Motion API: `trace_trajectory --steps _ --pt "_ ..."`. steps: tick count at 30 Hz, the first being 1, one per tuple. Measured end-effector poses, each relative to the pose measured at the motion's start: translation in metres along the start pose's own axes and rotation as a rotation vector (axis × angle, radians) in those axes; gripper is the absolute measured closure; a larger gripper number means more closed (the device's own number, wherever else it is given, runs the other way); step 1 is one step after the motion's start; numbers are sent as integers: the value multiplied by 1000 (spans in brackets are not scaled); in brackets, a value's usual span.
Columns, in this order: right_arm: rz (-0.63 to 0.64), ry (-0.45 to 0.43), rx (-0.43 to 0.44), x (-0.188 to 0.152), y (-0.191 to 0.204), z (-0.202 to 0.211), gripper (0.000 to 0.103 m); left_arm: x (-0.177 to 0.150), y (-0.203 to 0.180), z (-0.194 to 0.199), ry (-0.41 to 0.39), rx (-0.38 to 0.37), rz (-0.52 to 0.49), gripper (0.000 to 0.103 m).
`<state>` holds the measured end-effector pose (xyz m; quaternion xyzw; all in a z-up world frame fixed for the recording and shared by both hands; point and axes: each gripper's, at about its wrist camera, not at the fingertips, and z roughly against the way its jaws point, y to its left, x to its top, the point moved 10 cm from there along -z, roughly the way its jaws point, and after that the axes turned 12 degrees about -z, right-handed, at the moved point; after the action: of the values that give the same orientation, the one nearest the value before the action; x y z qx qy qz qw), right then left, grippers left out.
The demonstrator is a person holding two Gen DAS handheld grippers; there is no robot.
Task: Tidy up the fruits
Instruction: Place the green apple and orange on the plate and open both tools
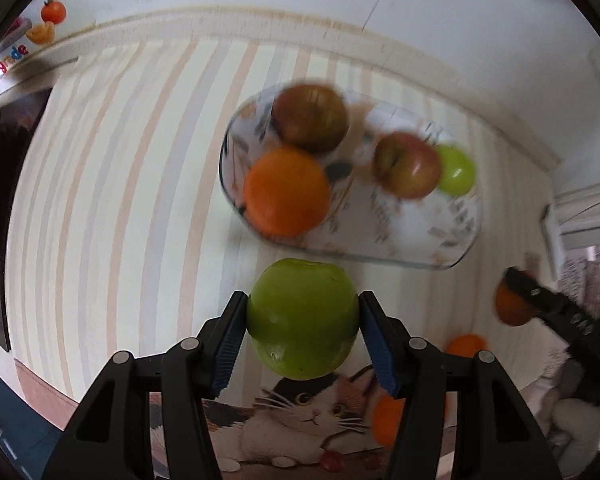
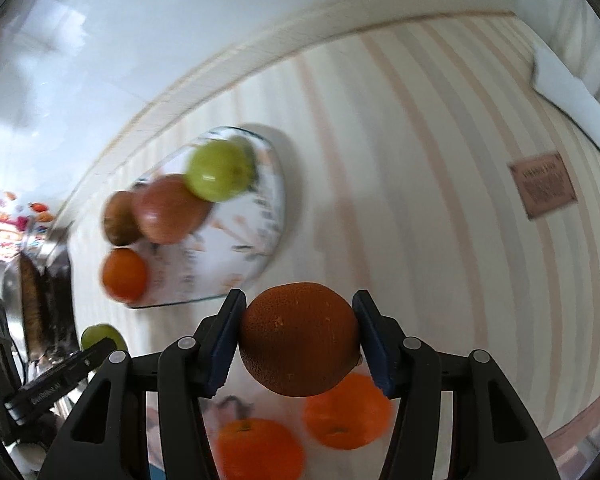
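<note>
Fruit is filling the glass dish (image 1: pixel 452 248) on the striped surface (image 1: pixel 120 200): two reddish apples (image 1: pixel 408 164), a small green apple (image 1: pixel 458 170) and an orange (image 1: pixel 286 192) are lying inside it already, so the job is looking roughly half done.

The left tool (image 1: pixel 302 324) is gripping a big green apple (image 1: pixel 302 320), pads pressing both its flanks, jaws partly closed around it, and is hanging clear of the surface just short of the dish.

The right tool (image 2: pixel 298 338) is clamping a dark orange (image 2: pixel 298 338) the same way, partly closed with both pads on the rind, and is also hanging near the dish's edge.

Below the right tool, two more oranges (image 2: pixel 346 412) are sitting near a cat picture (image 1: pixel 312 408), apart from the dish and untouched. They are likely waiting their turn.

What is remaining, as I am judging it: carrying both held fruits over the rim, setting them into the free part of the dish, then fetching the last two oranges. Space inside is getting tight, so stacking may be becoming necessary.
</note>
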<state>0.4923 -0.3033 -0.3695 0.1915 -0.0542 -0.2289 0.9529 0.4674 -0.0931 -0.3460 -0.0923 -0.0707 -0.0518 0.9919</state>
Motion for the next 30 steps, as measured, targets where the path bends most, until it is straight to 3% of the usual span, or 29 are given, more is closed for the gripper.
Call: trace_trajectory --steps 4,8,14,20,30 --pt "40 8 35 2 34 -3 45 32 17 26 -59 -3 -6 50" --pt "75 14 41 6 62 -17 45 68 41 28 -74 43 -1 50" --pt "115 34 10 8 83 -42 45 99 72 -9 1 79 9 50" --pt "134 53 -31 3 85 -65 45 105 82 -51 92 80 8 49" --pt "147 76 -52 -6 91 -90 45 94 76 -53 56 51 24 49"
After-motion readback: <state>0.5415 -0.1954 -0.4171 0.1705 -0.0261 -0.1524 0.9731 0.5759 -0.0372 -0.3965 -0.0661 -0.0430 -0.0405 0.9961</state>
